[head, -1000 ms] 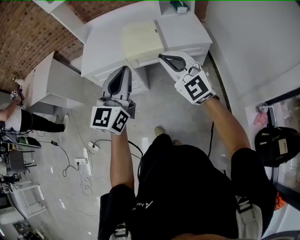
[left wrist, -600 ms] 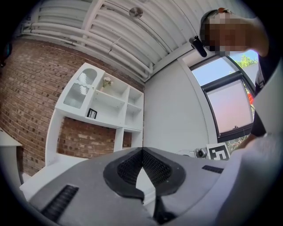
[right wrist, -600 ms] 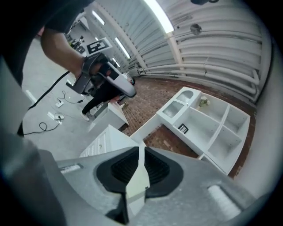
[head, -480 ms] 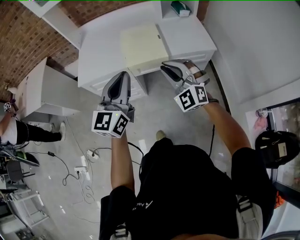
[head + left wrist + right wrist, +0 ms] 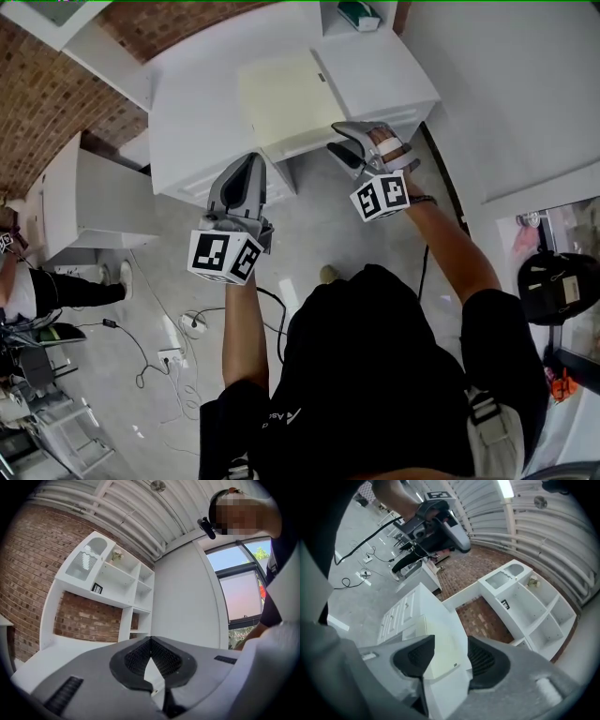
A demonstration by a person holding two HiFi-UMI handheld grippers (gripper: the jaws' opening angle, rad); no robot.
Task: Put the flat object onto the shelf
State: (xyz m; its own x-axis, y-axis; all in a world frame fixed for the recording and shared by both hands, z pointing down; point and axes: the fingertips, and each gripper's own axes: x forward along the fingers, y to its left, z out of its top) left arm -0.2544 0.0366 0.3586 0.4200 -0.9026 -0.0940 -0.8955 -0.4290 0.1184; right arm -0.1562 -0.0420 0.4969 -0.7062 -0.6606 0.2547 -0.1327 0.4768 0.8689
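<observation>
**A:** Why is the right gripper turned like that, tips pointing to about 10 o'clock?

**B:** My guess is it's lining up on the edge of the board. Its jaws are opening. From its own view the right gripper has the near corner of the cream flat panel framed in the gap, but the pads aren't pressing on it. I'd say it's making room to slide over the edge.

**A:** So nothing's been picked up yet?

**B:** Not that I can see. The flat panel lies flat on the white surface, at roughly 11 o'clock from that gripper. Its near edge comes right up to the front lip. That's handy, because a thin board flat on a top can really only be taken by an edge.

**A:** And the left gripper?

**B:** Its jaws are together with nothing in them. It hangs off the front of the surface, at about 7 o'clock from the panel and clear of it. It looks parked so the right one has room.

**A:** Where's it all meant to go?

**B:** Up on the white shelf unit against the brick wall, beyond the surface at 12 o'clock. One cubby already holds a green item.
</observation>
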